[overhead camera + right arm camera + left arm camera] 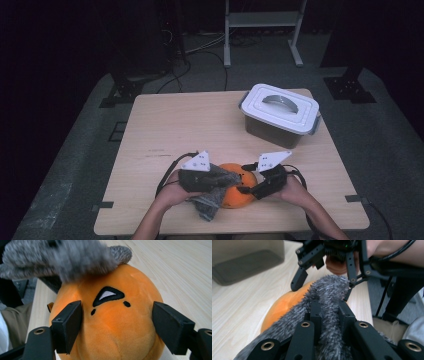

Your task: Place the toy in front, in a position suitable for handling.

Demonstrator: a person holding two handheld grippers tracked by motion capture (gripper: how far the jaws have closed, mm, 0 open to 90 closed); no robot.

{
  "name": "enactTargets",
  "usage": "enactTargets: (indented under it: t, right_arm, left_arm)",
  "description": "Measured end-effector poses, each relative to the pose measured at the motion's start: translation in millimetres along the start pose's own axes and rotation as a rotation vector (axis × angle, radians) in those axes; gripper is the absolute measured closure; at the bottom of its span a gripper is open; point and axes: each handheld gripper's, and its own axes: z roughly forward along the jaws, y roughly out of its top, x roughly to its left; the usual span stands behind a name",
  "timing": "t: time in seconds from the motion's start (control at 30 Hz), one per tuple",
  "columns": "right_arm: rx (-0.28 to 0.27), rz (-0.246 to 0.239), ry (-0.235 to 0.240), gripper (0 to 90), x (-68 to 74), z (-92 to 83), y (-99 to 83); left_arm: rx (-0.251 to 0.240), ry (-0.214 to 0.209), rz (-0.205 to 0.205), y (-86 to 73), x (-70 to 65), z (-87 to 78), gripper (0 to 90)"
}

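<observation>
Orange plush toy (110, 322) sits at the table's (175, 125) near edge; the right gripper (116, 320) straddles it, jaws wide apart — not yet squeezing. The left gripper (329, 315) pinches a grey fuzzy cloth (329, 290) draped over it. Probably a wiping or covering step — next, steady the toy

Grey furry cloth (62, 258) blurred; hides orange plush's (112, 322) top.

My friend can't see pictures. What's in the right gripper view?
An orange plush toy with a stitched black-and-white mark sits between the two open black jaws of the right claw, on a pale wooden table. Fuzzy grey cloth lies across its top.
</observation>
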Motion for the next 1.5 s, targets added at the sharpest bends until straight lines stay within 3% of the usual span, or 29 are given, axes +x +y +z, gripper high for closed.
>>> enactTargets:
  t: [0.13,0.33,0.53,0.63,0.77,0.9,1.1,1.27,1.33,1.43,1.47,1.5]
  right_arm:
    - [0.002,-0.006,-0.002,24.6,-0.7,-1.7,-2.8]
    - [0.001,-0.009,0.001,25.1,-1.7,-3.4,-5.7]
    - [-0.007,0.000,0.007,25.1,-3.7,-3.1,-6.6]
    - [-0.006,0.009,0.004,25.1,-4.0,-3.3,-7.0]
    - [-0.013,0.028,-0.003,25.0,-4.2,-1.9,-6.8]
    - [-0.011,0.031,-0.006,25.0,-4.1,-2.4,-6.6]
    - [-0.020,0.033,0.003,24.8,-4.5,-6.9,-8.8]
    - [-0.023,0.035,0.004,24.8,-4.3,-7.1,-9.6]
    - [-0.024,0.041,0.000,24.6,-4.4,-6.6,-9.5]
    - [-0.028,0.045,-0.006,24.5,-3.7,-6.0,-10.3]
    - [-0.029,0.046,-0.008,24.6,-2.4,-5.5,-10.4]
    - [-0.029,0.046,-0.008,24.6,-2.4,-5.5,-10.4]
  left_arm:
    - [0.010,0.001,-0.002,-6.8,-0.1,1.5,77.9]
    - [0.019,0.028,-0.030,-28.9,-2.6,-12.1,77.7]
    - [0.072,0.041,-0.057,-49.3,-5.4,-25.2,77.9]
    - [0.057,0.036,-0.062,-48.5,-6.7,-26.9,77.9]
    - [0.013,-0.009,-0.018,-26.0,-11.6,-20.2,77.9]
    - [0.065,-0.003,0.021,-15.7,-10.9,-8.9,77.9]
    - [0.065,-0.015,-0.019,-34.0,-10.2,-11.2,78.0]
    - [0.103,0.008,-0.032,-46.8,-13.9,-20.6,77.9]
    - [0.097,0.024,-0.049,-51.3,-12.9,-24.7,77.9]
    - [0.049,0.022,-0.083,-50.5,-8.3,-28.9,77.9]
    - [0.003,0.020,-0.088,-43.1,-5.9,-29.4,77.9]
    - [0.003,0.020,-0.088,-43.1,-5.9,-29.4,77.9]
